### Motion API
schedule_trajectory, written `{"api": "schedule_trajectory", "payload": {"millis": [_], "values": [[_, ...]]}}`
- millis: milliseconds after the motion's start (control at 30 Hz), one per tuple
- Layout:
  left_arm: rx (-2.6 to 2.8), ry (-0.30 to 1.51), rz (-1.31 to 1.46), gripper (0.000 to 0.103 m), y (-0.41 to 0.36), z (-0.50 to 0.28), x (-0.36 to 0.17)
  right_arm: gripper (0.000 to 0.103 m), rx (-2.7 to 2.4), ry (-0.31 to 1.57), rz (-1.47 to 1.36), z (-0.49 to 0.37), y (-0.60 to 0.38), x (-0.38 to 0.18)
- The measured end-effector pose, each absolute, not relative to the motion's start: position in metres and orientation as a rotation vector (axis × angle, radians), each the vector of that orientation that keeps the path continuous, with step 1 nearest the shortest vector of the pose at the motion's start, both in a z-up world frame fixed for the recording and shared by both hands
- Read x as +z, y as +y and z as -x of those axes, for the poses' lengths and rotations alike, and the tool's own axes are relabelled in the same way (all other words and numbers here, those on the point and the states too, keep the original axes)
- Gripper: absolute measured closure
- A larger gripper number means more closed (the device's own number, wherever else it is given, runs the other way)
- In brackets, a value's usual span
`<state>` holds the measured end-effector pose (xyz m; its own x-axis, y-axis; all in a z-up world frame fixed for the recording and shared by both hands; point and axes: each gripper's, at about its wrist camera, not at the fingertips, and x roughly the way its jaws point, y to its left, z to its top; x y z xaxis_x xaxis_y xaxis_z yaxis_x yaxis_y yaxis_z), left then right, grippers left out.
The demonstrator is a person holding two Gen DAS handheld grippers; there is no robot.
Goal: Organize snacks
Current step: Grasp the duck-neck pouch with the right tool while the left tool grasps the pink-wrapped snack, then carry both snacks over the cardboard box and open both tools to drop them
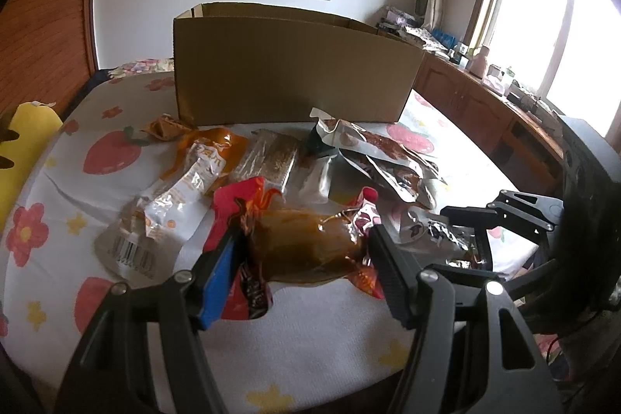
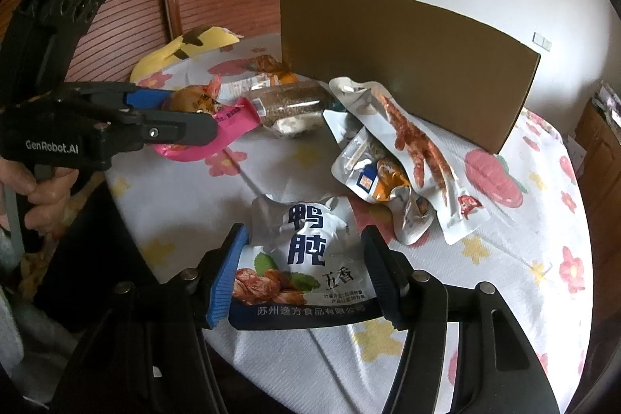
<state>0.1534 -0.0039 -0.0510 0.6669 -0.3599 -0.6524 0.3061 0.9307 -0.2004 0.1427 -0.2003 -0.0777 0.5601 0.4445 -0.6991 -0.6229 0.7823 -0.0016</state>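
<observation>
My left gripper (image 1: 302, 239) is shut on a red snack pack (image 1: 306, 243) with a brown clear window, held just above the flowered cloth (image 1: 77, 189). In the right wrist view the same left gripper (image 2: 190, 113) holds the pack (image 2: 233, 127), which looks pink here, at the left. My right gripper (image 2: 302, 239) is closing on a silver and blue pouch (image 2: 306, 258), and both pads touch its side edges. An open cardboard box (image 1: 291, 72) stands at the back. Loose snacks lie before it: an orange pack (image 1: 205, 158), a clear bar pack (image 1: 271, 158) and a chicken-feet pack (image 2: 411, 138).
A yellow plush toy (image 1: 23, 150) lies at the cloth's left edge. Wooden cabinets (image 1: 465, 103) with clutter on top run under the window at the right. A person's hand (image 2: 42, 196) grips the left gripper's handle. The cloth's near edge drops off at the left.
</observation>
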Motion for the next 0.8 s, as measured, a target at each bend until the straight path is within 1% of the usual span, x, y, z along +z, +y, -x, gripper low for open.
{"api": "schedule_trajectory", "payload": {"millis": [167, 467, 800], "values": [[-0.381, 0.735, 0.082, 0.038, -0.004, -0.150, -0.044, 0.042, 0.635, 0.720, 0.260, -0.138, -0.201, -0.067], [-0.389, 0.665, 0.081, 0.038, -0.003, -0.156, -0.011, 0.041, 0.618, 0.648, 0.254, -0.142, -0.212, -0.030], [-0.391, 0.574, 0.069, 0.038, 0.005, -0.203, 0.042, 0.041, 0.559, 0.571, 0.255, -0.187, -0.225, 0.021]]}}
